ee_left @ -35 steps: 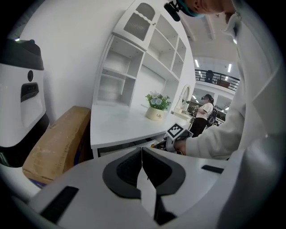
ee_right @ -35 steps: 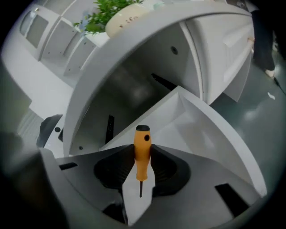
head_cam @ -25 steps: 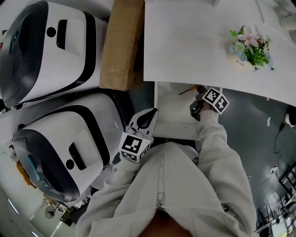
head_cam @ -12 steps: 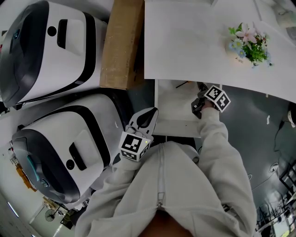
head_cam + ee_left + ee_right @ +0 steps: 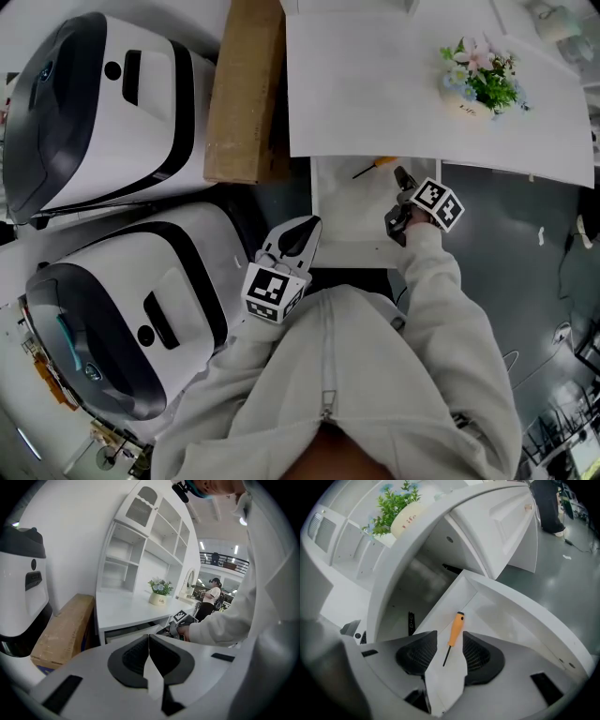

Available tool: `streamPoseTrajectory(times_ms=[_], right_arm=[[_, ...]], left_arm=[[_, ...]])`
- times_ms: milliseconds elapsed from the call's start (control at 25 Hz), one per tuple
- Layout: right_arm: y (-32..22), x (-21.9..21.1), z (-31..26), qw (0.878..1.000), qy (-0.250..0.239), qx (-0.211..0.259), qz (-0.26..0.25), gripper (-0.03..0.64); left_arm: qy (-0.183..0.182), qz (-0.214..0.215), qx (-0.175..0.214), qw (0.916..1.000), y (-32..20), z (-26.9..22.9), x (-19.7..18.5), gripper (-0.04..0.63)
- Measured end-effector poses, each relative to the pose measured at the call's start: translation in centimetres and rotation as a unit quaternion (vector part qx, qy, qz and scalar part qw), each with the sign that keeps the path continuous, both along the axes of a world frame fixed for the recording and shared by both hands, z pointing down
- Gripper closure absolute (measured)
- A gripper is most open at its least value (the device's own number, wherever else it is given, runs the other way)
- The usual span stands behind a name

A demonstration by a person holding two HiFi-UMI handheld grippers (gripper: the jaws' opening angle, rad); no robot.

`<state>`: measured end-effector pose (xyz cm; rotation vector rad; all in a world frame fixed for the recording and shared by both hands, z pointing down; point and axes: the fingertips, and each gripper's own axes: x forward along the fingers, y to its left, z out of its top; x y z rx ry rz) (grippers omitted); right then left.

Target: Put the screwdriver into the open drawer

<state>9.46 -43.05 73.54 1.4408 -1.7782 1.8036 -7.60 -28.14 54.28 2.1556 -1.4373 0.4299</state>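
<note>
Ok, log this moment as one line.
right tool: open, jaws just opened, nothing gripped | screwdriver: lying free in drawer | left tool: shut, empty

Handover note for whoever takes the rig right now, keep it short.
Left gripper: shut, empty, held near the person's body, off the job.
Right gripper: jaws have just been opening; pads clear of the screwdriver, which shows between them.
Screwdriver lies on the floor of the open drawer.
Done: screwdriver is in the drawer.
To do: draw the right gripper clear.
</note>
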Motion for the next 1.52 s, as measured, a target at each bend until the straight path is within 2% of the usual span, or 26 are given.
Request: streamPoseTrajectory(times_ms=[720, 960, 1080, 1200, 1280, 1520], right_arm=[[6.1, 0.8, -12.9, 0.991, -0.035, 0.127, 0.011, 0.437], [9.3, 0.7, -16.2, 0.985, -0.027, 0.168, 0.021, 0.437], [10.9, 0.2, -18.4, 0.979, -0.015, 0.202, 0.005, 0.437], [12.5, -0.2, -21.0, 0.968, 0.01, 0.251, -0.026, 0.437], [13.5, -0.2, -22.6, 0.955, 0.039, 0.291, -0.04, 0.44], [15.8, 1.1, -27.7, 0.903, 0.158, 0.395, -0.059, 0.507]], left_arm=[[0.018, 0.074, 0.083, 0.9936, 2.6, -4.7, 1.6, 0.578], [0.028, 0.082, 0.104, 0.9908, 4.6, -5.8, 1.1, 0.578], [0.033, 0.083, 0.112, 0.9897, 5.5, -6.2, 0.8, 0.578], [0.043, 0.084, 0.12, 0.9883, 6.1, -6.5, 0.8, 0.578], [0.047, 0.088, 0.125, 0.9871, 6.3, -6.8, 1.0, 0.577], [0.047, 0.096, 0.149, 0.983, 6.2, -8.0, 1.7, 0.578]])
